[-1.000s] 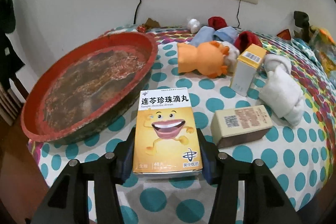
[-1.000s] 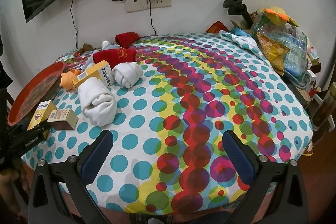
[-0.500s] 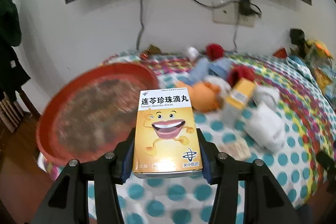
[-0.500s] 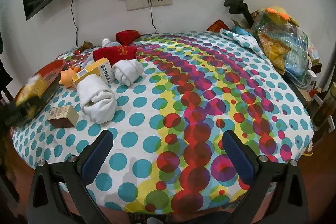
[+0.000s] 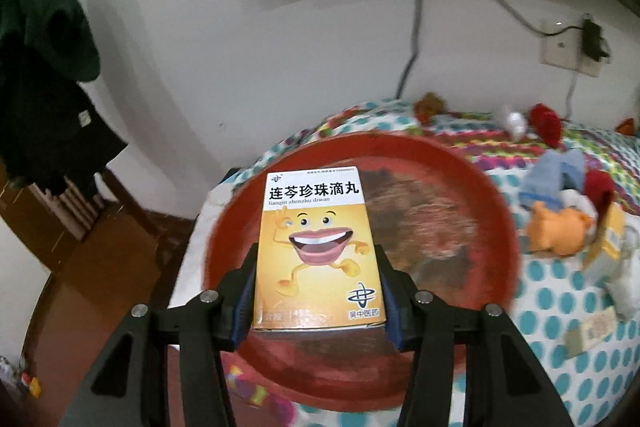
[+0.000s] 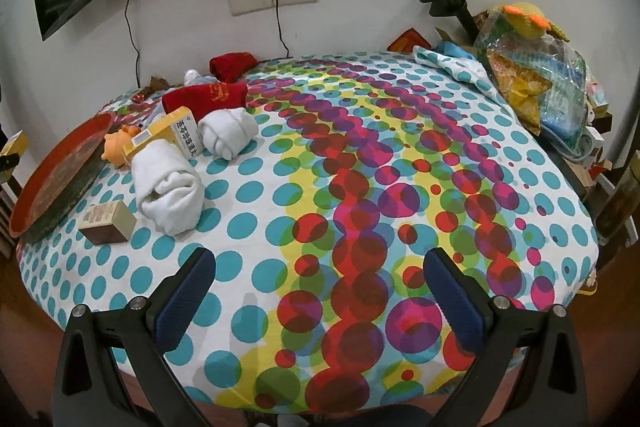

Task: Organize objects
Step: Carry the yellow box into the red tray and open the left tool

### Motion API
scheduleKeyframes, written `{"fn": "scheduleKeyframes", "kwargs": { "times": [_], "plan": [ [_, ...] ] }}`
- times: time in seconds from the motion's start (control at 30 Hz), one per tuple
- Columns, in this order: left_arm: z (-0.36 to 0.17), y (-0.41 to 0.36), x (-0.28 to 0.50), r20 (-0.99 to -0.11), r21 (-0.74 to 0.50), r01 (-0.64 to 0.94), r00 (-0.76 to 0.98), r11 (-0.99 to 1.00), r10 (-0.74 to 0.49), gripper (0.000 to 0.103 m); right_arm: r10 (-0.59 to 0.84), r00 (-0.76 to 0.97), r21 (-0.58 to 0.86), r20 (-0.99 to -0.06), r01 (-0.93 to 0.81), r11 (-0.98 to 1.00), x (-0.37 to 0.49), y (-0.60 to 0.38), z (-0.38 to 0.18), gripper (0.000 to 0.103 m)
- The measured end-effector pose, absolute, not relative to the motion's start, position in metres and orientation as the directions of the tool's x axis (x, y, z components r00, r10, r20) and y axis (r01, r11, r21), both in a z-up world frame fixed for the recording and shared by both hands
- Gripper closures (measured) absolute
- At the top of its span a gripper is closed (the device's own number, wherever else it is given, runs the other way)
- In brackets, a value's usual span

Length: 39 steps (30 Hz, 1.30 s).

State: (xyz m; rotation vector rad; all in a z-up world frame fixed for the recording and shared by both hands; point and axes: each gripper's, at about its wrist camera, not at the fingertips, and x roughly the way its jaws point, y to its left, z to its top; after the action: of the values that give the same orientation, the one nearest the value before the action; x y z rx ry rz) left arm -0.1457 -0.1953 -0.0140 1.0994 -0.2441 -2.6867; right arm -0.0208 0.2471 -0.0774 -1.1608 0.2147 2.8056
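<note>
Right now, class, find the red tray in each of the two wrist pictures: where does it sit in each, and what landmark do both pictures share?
Left wrist view: the red tray fills the middle, behind the yellow box held in the left tongs.
Right wrist view: the red tray sits at the far left edge of the table.
Shared landmark: the orange toy beside the tray.

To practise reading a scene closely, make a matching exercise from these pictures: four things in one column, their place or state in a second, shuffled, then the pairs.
Things:
1. yellow medicine box
2. red tray
3. small brown box
4. right gripper

States:
A. open, holding nothing
B. lying on the tablecloth beside a rolled white towel
C. clamped in the left gripper
D. at the table's edge, empty

Pairs: 1-C, 2-D, 3-B, 4-A
</note>
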Motion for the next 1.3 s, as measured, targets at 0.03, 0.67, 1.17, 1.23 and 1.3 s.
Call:
{"fn": "scheduleKeyframes", "kwargs": {
  "times": [0.03, 0.67, 1.17, 1.23, 1.3],
  "plan": [
    [-0.014, -0.204, -0.151, -0.677, 0.237, 0.155, -0.682, -0.959, -0.277, 0.051, 0.036, -0.703, 0.090, -0.710, -0.142, -0.986, -0.021, 0.248, -0.078, 0.000],
    [-0.075, -0.248, -0.280, -0.805, 0.081, 0.296, -0.543, -0.952, -0.238, 0.051, -0.015, -0.703, 0.033, -0.711, -0.013, -0.999, -0.029, 0.226, -0.080, 0.000],
    [-0.045, -0.252, -0.270, -0.716, -0.007, 0.271, -0.673, -0.963, -0.184, 0.043, -0.065, -0.717, -0.015, -0.694, 0.105, -0.994, -0.015, 0.171, -0.076, 0.000],
    [-0.014, -0.248, -0.234, -0.629, -0.083, 0.230, -0.767, -0.970, -0.127, 0.043, -0.101, -0.712, 0.035, -0.695, 0.107, -0.994, -0.016, 0.169, -0.074, 0.000],
    [0.012, -0.233, -0.183, -0.542, -0.086, 0.176, -0.834, -0.981, -0.102, 0.042, -0.123, -0.721, 0.048, -0.681, 0.124, -0.991, -0.017, 0.162, -0.069, 0.000]
  ]
}}
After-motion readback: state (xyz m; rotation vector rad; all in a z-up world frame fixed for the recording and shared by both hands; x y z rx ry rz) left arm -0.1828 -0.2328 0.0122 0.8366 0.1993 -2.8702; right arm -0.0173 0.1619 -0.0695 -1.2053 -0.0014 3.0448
